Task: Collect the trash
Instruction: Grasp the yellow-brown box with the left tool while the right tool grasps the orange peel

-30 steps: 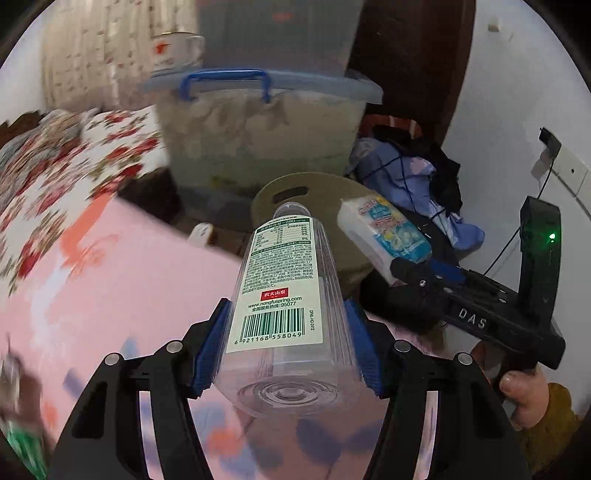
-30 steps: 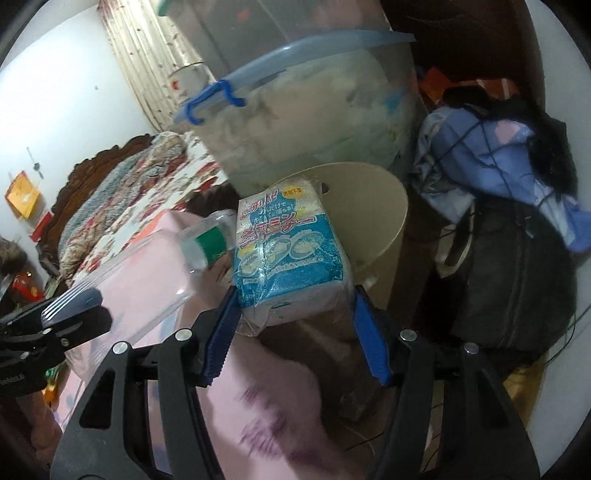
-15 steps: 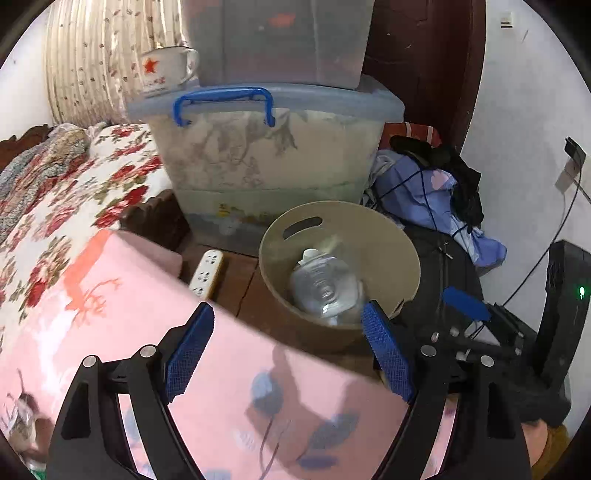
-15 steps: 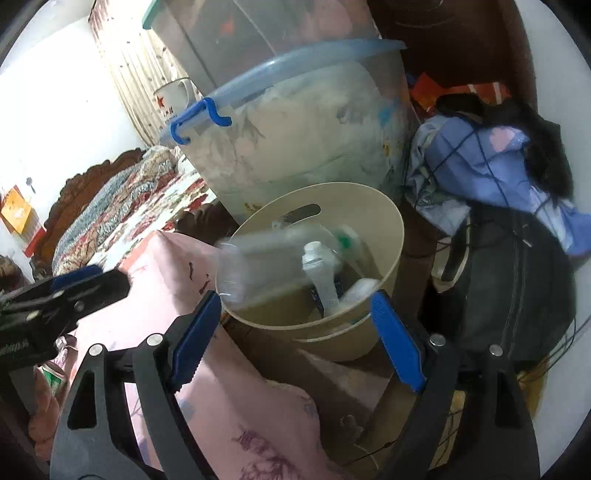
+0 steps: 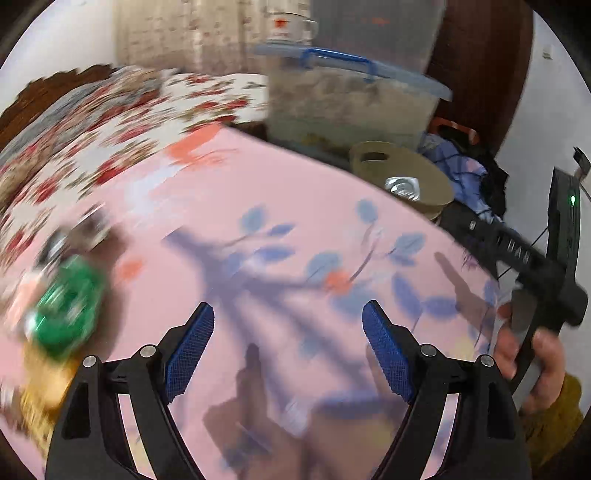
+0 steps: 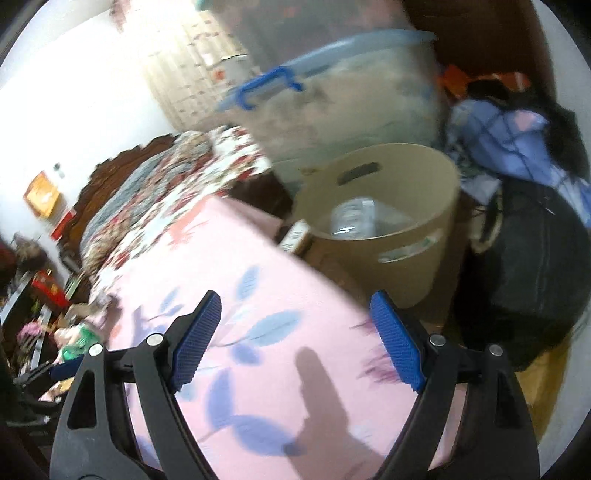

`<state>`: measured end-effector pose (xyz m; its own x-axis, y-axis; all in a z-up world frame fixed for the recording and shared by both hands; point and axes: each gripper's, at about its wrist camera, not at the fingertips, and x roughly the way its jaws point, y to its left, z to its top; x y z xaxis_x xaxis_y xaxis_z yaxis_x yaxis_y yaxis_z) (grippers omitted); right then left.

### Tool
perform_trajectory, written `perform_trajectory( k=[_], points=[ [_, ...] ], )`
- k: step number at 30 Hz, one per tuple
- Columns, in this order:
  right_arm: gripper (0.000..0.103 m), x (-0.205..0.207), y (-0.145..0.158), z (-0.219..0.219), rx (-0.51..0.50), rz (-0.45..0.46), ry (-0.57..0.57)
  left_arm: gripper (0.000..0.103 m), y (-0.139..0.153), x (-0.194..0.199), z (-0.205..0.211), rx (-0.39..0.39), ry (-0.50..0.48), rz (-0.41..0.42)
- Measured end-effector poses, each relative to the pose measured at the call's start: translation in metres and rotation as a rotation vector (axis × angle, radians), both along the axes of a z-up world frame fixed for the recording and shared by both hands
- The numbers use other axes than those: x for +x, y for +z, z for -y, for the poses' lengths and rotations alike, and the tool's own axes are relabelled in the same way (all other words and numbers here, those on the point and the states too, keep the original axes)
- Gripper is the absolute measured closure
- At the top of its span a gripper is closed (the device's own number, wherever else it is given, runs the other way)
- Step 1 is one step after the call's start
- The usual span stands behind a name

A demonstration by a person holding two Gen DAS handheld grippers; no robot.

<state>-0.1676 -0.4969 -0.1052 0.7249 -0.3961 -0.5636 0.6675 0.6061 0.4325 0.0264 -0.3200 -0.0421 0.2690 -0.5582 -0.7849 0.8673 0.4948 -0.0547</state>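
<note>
My left gripper [image 5: 287,308] hangs open and empty over the pink leaf-print bedspread [image 5: 229,206]. My right gripper [image 6: 295,297] is open and empty too, above the same bedspread near its edge. A tan round bin [image 6: 406,266] stands on the floor past that edge, with a clear plastic bottle [image 6: 354,218] lying inside it. In the left wrist view the bin [image 5: 432,184] is far right, and the bottle [image 5: 402,186] shows inside. A blurred heap of wrappers, one of them green [image 5: 70,306], lies on the bed at the left; the right wrist view shows the green wrapper [image 6: 79,339] far left.
Behind the bin stands a clear storage box with a blue handle [image 6: 332,99]; a white mug [image 5: 284,22] sits on its lid. To the right lie piled clothes [image 6: 509,140] and a black bag [image 6: 535,258]. A floral quilt [image 5: 110,122] covers the bed's far side. A hand [image 5: 532,354] holds the right gripper's handle.
Both grippers opened: the bottle left my left one and the blue-and-white packet left my right one. The bottle now lies in the bin. Both hands then drew back over the bed, the left swinging left.
</note>
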Motion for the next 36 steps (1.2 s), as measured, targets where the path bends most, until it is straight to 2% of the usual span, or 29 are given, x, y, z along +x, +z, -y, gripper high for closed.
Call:
perform_trajectory(
  k=[5,12,16,19,23,26,29,30,33,36],
  points=[
    [0.02,0.037,0.007,-0.046,-0.023,-0.012,0.142,0.024,0.009,0.014,-0.086,-0.035,0.153,-0.003],
    [0.022,0.087,0.002,-0.116,-0.021,-0.062,0.341,0.024,0.012,0.046,-0.203,-0.082,0.45,-0.051],
    [0.022,0.111,0.002,-0.148,-0.022,-0.083,0.439,0.021,0.007,0.069,-0.233,-0.106,0.565,-0.119],
    [0.026,0.13,0.003,-0.168,0.002,-0.085,0.525,0.017,-0.001,0.075,-0.227,-0.086,0.571,-0.141],
    [0.037,0.164,-0.003,-0.186,0.164,-0.063,0.662,0.017,-0.016,0.072,-0.212,-0.04,0.543,-0.126],
    [0.042,0.191,-0.008,-0.2,0.243,-0.063,0.712,0.017,-0.027,0.072,-0.206,-0.001,0.555,-0.104],
    [0.043,0.216,-0.012,-0.21,0.282,-0.079,0.722,0.025,-0.031,0.074,-0.218,-0.032,0.57,-0.125],
    [0.043,0.224,-0.013,-0.212,0.303,-0.081,0.727,0.04,-0.029,0.073,-0.223,-0.047,0.567,-0.121],
    [0.043,0.247,-0.018,-0.221,0.354,-0.094,0.741,0.041,-0.026,0.072,-0.238,-0.051,0.578,-0.096],
    [0.046,0.261,-0.026,-0.225,0.415,-0.091,0.739,0.041,-0.026,0.069,-0.259,-0.071,0.594,-0.108]
  ],
)
